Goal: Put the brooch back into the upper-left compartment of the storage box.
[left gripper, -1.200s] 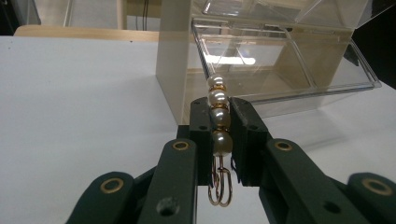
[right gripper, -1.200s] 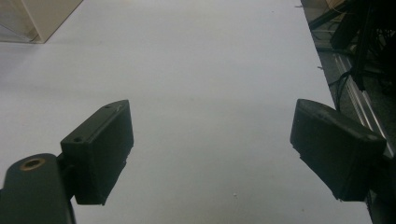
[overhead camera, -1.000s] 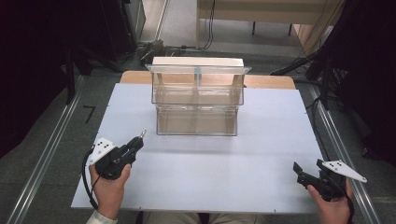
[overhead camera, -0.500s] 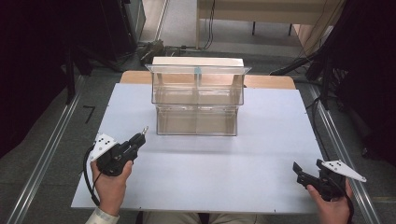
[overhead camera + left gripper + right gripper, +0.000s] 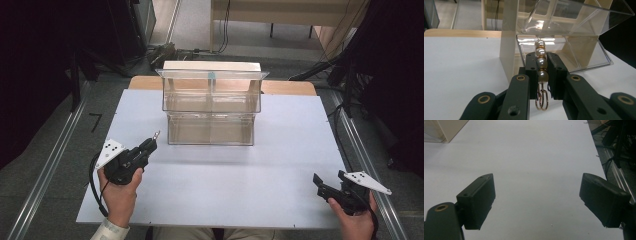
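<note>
Pearls (image 5: 541,62), strung with gold spacers, being clenched between the pads of the left gripper (image 5: 148,145), the strand standing upright and its gold clasp (image 5: 542,100) hanging below the pads. Probably being held by the lower end so that the free end can go first into the clear box (image 5: 211,107). Pointing toward the box's lower open compartment, just in front of it, not yet inside. Box lid (image 5: 576,17) standing tilted up, likely left so for easy access from the front.

Right gripper (image 5: 332,192) resting near the front right corner of the surface (image 5: 280,165), released, jaws wide apart with nothing between, apparently waiting.

Lying white and bare around the box, that surface. Standing behind it, a wooden desk edge, cables on a grey floor, dark curtains at both sides, metal rails along the floor.
</note>
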### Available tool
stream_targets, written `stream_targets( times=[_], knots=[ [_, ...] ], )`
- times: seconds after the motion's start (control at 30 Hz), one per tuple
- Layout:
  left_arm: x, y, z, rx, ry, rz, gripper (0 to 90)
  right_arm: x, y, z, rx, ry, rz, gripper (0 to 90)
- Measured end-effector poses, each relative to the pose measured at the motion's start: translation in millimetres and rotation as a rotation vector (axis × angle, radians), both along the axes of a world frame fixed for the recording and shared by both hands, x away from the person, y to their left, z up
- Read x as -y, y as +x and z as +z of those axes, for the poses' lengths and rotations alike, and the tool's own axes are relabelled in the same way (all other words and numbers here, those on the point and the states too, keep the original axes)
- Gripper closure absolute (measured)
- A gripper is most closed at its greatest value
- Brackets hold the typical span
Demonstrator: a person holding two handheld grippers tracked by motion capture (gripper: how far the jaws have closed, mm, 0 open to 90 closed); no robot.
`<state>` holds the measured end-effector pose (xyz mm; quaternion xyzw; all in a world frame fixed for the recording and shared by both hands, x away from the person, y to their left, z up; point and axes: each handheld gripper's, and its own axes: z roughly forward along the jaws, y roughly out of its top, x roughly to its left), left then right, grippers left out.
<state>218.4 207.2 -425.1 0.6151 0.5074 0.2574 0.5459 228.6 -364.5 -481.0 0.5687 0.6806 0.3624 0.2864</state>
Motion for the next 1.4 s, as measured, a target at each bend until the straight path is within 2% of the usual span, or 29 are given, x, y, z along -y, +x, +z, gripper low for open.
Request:
stream_targets(
  times=[1.4],
  knots=[
    [12.1, 15.6, 27.6, 0.073, -0.021, -0.022, 80.4, 1.9, -0.5, 0.5, 0.004, 0.006, 0.001, 11.7]
  ],
)
